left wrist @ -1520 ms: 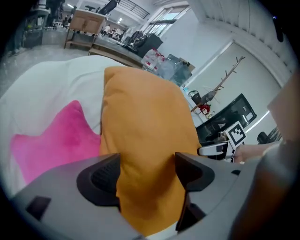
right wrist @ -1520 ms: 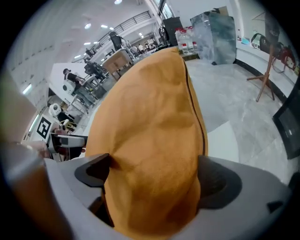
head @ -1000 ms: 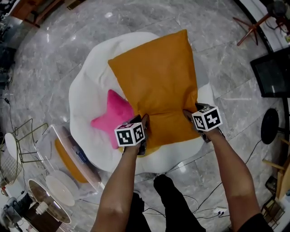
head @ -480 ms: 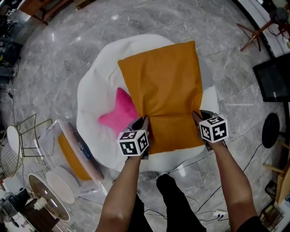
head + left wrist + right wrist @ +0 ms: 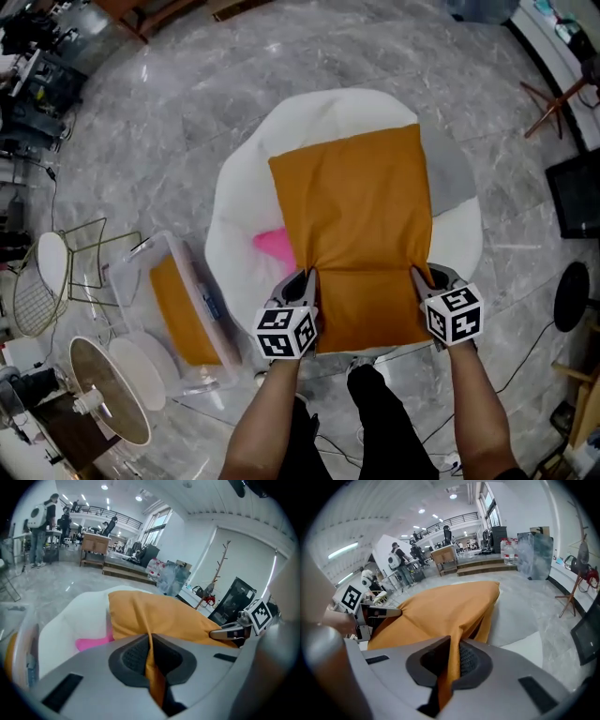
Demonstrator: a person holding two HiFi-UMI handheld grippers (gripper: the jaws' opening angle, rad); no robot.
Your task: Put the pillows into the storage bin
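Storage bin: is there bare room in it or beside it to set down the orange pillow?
Inside the storage bin another orange cushion fills much of it, leaving little for the orange pillow. Bare floor lies beyond the bin, left of the white beanbag. Beside the wire rack and round stands it is crowded.

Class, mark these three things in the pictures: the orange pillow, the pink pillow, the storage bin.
orange pillow [image 5: 356, 225], head view, middle of its top face.
pink pillow [image 5: 274, 246], head view, its uncovered part.
storage bin [image 5: 131, 281], head view, its clear left wall.
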